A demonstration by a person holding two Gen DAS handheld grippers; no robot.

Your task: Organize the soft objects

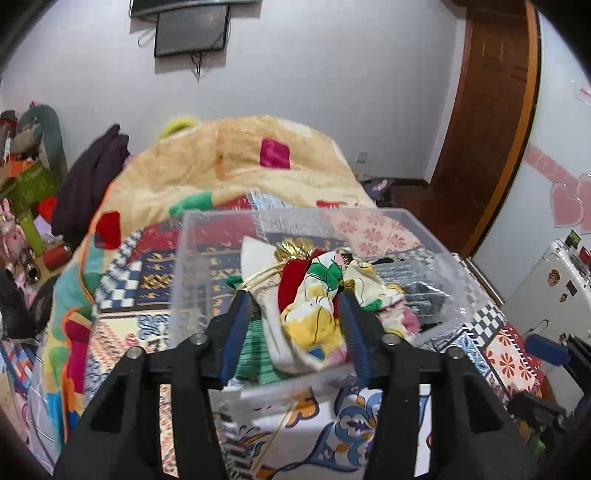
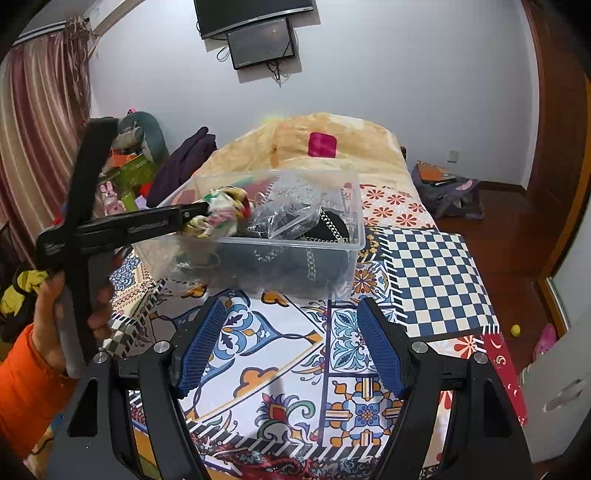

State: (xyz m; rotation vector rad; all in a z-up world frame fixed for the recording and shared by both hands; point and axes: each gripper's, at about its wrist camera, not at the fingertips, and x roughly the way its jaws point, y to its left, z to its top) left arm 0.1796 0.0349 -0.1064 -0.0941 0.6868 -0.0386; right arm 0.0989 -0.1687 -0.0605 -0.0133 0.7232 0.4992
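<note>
Now, left claw (image 1: pixel 291 295) around cloth bundle (image 1: pixel 314 314).

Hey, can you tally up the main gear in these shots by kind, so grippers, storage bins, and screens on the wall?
Grippers: 2, the left gripper with the patterned cloth between its jaws, and the right gripper, jaws open
Clear plastic bins: 1
Wall screens: 2, the TV and the smaller monitor
Total: 5

Black-framed left gripper (image 1: pixel 291 317) and right gripper (image 2: pixel 291 343), blue ribbed fingers (image 2: pixel 380 354), silver screws; orange sleeve (image 2: pixel 26 384).
</note>
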